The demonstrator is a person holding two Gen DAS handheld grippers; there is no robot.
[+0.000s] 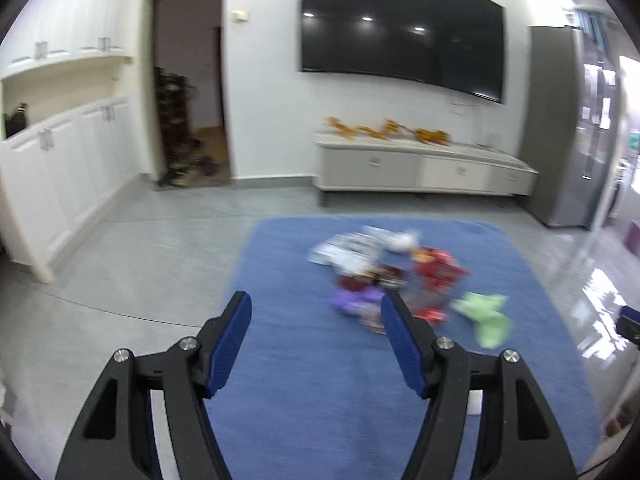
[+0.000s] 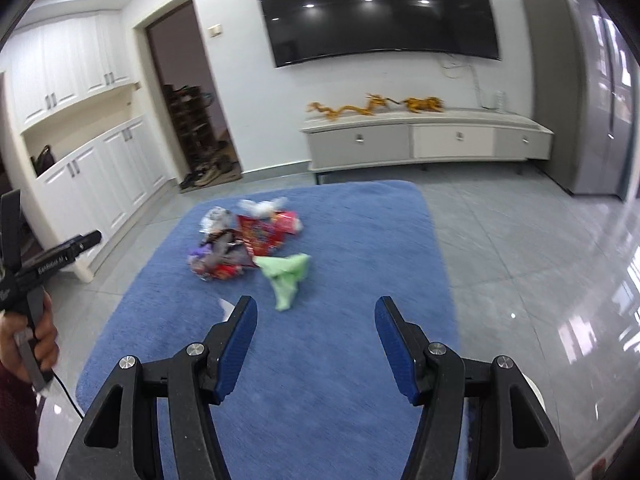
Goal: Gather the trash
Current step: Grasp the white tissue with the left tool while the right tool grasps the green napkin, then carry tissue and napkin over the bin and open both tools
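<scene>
Hovering w/ both tongs spread wide and empty: left tongs (image 1: pixel 316 312) above the blue mat (image 1: pixel 288 360) just short of the trash pile (image 1: pixel 384 272), right tongs (image 2: pixel 316 316) over bare mat, pile (image 2: pixel 244 240) further ahead and to the left. Nearest to the right tongs: green crumpled bag (image 2: pixel 286 276), lying at the near edge of the heap, touching or almost touching the red snack wrapper (image 2: pixel 264 230). Behind those, purple and silver wrappers plus white tissue-like scraps (image 2: pixel 264 206); left view too blurred to sort out. Prob. all very light, thin, soft, crinkly film, so no crush risk but slippery and apt to slide or flutter off. Best taken at a bunched fold or raised ridge, not a flat edge; green bag's gathered middle looks easiest. Pinching several layers at once likely gives surer hold.
</scene>
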